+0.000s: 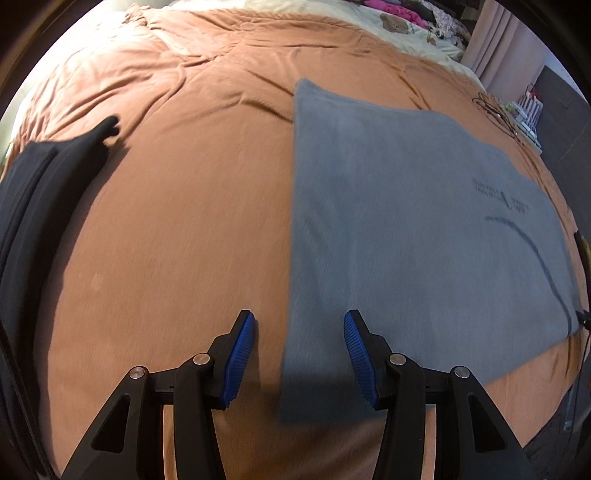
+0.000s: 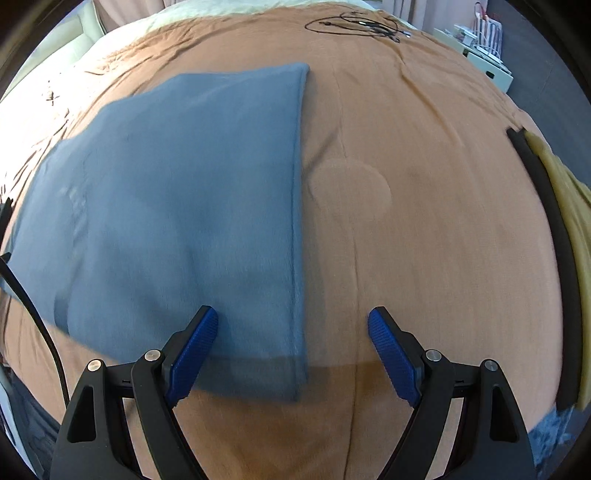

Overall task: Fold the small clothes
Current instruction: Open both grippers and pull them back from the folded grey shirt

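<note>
A grey-blue garment lies flat and folded on the orange bedspread, with dark print near its right end. My left gripper hovers open above its near left edge, nothing between the blue pads. In the right wrist view the same garment fills the left half, its straight right edge running down the middle. My right gripper stands wide open over that edge's near corner, holding nothing. Both views are slightly blurred by motion.
Dark folded clothing lies at the left of the bedspread. A black cable coils at the far side. A black strip and a yellowish cloth lie at the right edge. A cream quilt and a storage box lie beyond.
</note>
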Demonstrator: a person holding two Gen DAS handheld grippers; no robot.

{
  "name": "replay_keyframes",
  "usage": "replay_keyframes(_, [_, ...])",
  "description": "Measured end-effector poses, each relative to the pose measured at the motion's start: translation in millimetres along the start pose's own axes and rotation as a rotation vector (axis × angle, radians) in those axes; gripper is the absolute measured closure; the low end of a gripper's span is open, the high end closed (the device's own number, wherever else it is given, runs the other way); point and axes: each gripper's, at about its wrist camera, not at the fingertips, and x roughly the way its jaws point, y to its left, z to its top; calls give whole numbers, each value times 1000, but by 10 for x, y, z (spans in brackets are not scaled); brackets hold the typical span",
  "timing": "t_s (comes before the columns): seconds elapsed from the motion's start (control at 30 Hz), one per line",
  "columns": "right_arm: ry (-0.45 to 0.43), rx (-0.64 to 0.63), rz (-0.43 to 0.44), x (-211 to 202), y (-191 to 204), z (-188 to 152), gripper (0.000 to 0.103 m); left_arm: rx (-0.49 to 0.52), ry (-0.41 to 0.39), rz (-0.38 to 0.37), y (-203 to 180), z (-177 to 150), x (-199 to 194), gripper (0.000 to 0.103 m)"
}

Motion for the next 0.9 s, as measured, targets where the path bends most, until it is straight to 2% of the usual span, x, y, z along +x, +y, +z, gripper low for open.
replay_keyframes(0.2, [-20, 51, 13, -177, -110, -234, 20, -8, -3, 7, 124, -274, -191, 50])
replay_keyframes(0.33, [-68, 122, 119, -424, -223, -380, 23, -60, -28, -21, 209, -343, -381, 50])
replay_keyframes(0.4, [-89, 169, 196, -513, -296, -453, 27, -102, -52, -73, 259, -374, -475, 50])
replay_keyframes(0.5, [-97, 255, 314, -533, -405, -535, 39, -175, -58, -157, 314, -421, -511, 50])
replay_keyframes(0.7, [-98, 396, 433, -337, -651, -668, 58, -329, -32, -283, 446, -527, -371, 50])
replay_keyframes(0.9, [-101, 503, 529, -60, -901, -775, 61, -412, -36, -363, 494, -561, -245, 51])
